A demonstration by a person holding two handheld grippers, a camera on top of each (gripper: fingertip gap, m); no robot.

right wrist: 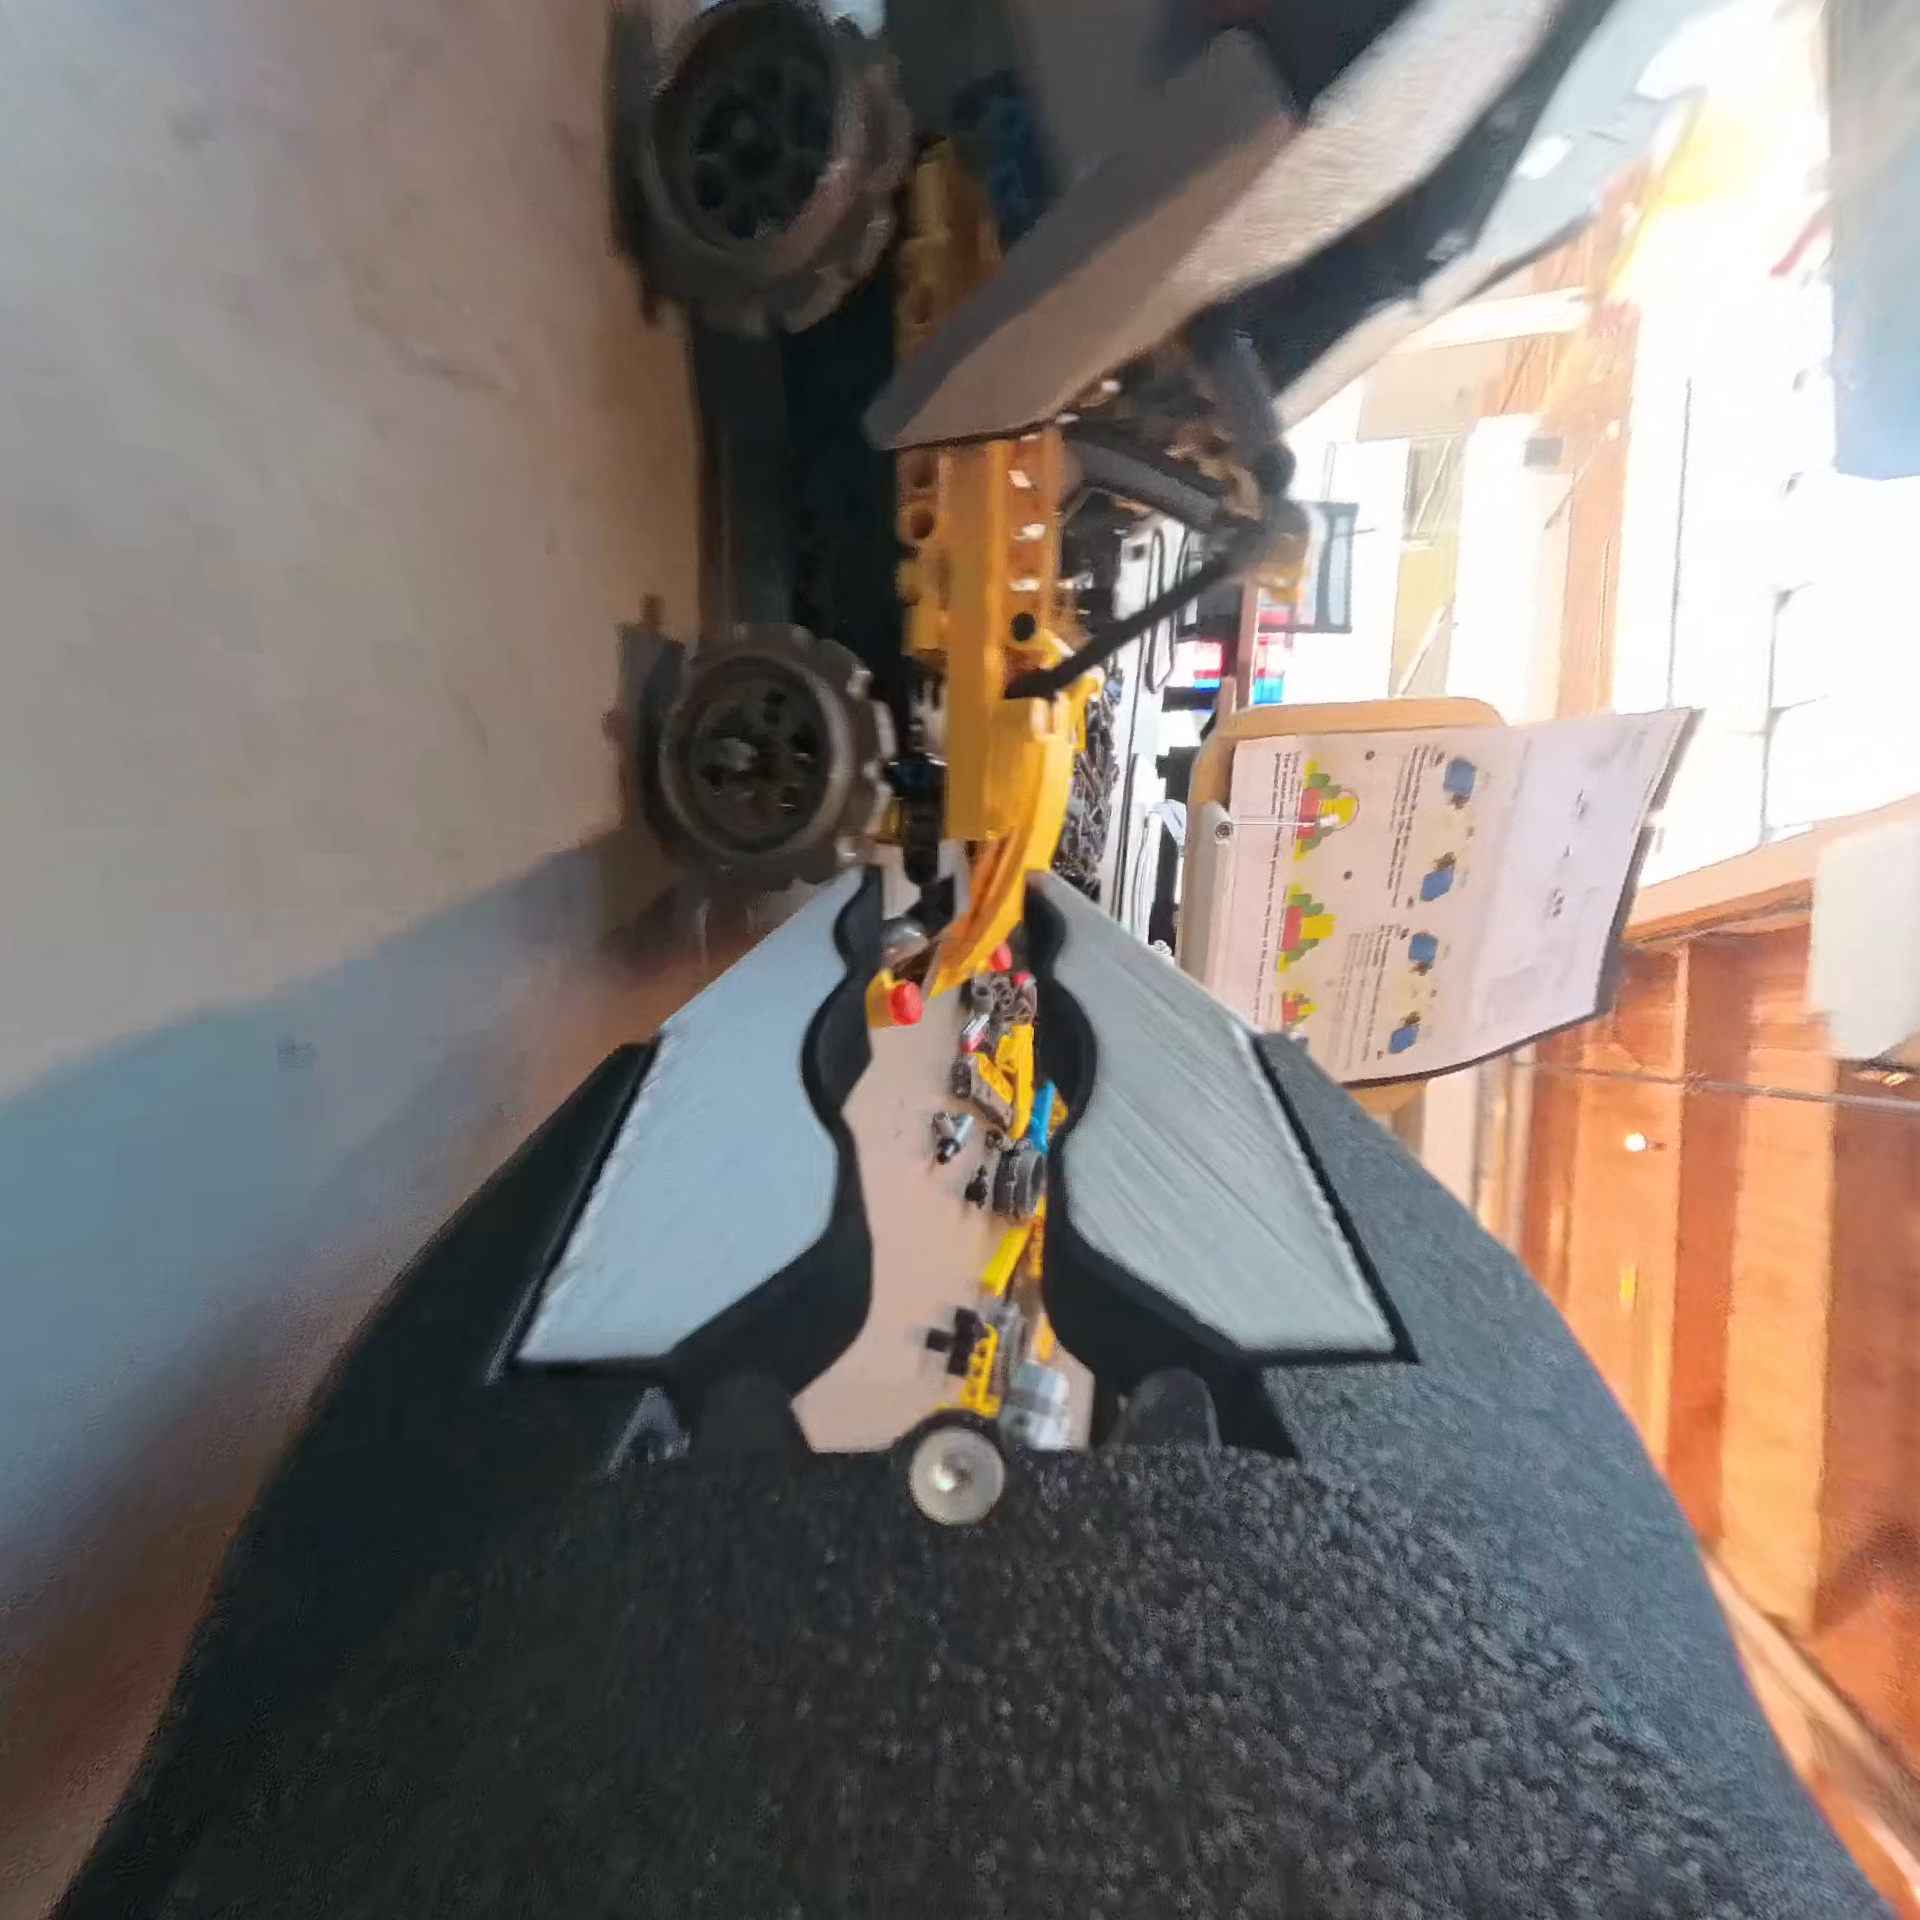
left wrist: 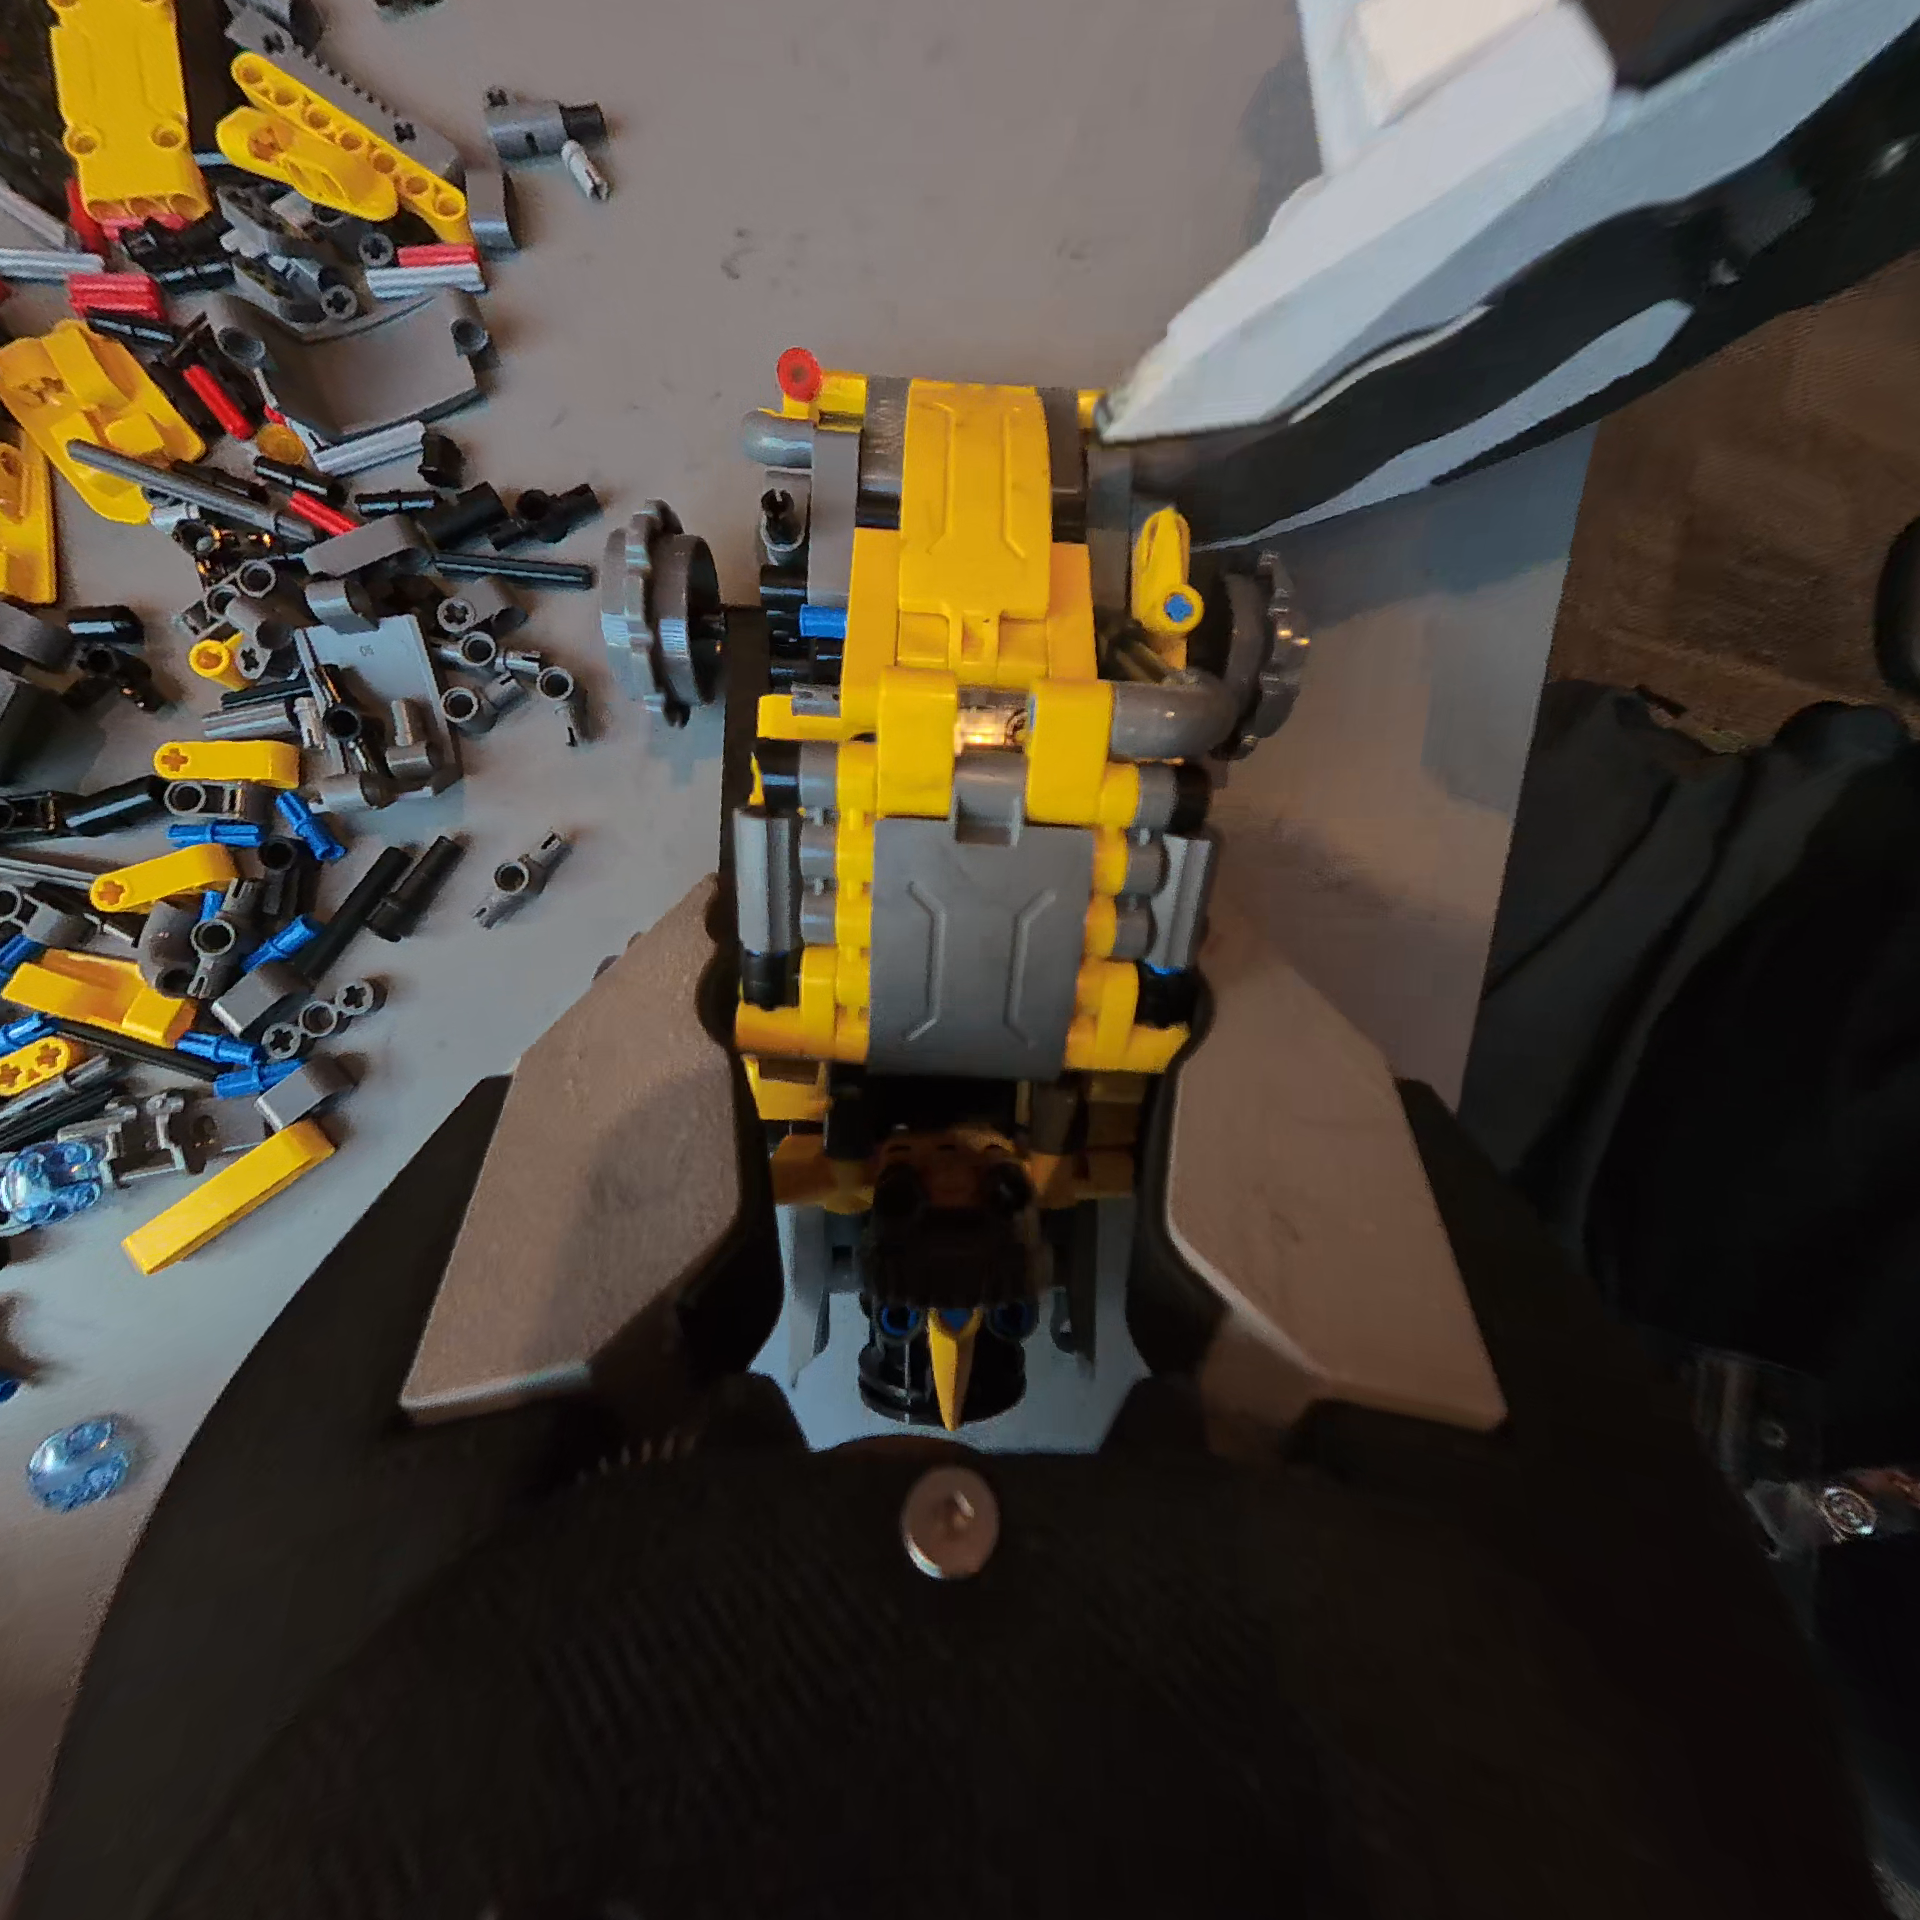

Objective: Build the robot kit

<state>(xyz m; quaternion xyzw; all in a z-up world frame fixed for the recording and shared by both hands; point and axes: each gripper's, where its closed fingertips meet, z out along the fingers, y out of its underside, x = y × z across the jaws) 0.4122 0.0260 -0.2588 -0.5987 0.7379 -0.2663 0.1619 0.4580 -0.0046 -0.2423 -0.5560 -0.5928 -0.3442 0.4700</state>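
A yellow and grey brick-built vehicle model (left wrist: 971,499) stands on the grey table (left wrist: 935,156). My left gripper (left wrist: 961,935) is shut on its near end, with the brown-grey fingers (left wrist: 623,1143) pressed on both sides. My right gripper (left wrist: 1122,416), with white fingers, comes in from the top right and meets the model's far right corner. In the right wrist view the right gripper (right wrist: 951,894) is closed on a curved yellow panel (right wrist: 987,894) at the model's (right wrist: 977,582) end. Two grey wheels (right wrist: 769,769) rest against the table. A left finger (right wrist: 1143,260) shows above.
A heap of loose yellow, grey, black, red and blue parts (left wrist: 260,623) covers the table's left side. A translucent blue piece (left wrist: 78,1460) lies near the front left. The table edge (left wrist: 1507,831) runs at right, with a dark bag (left wrist: 1714,1039) beyond. An instruction booklet (right wrist: 1434,883) stands upright.
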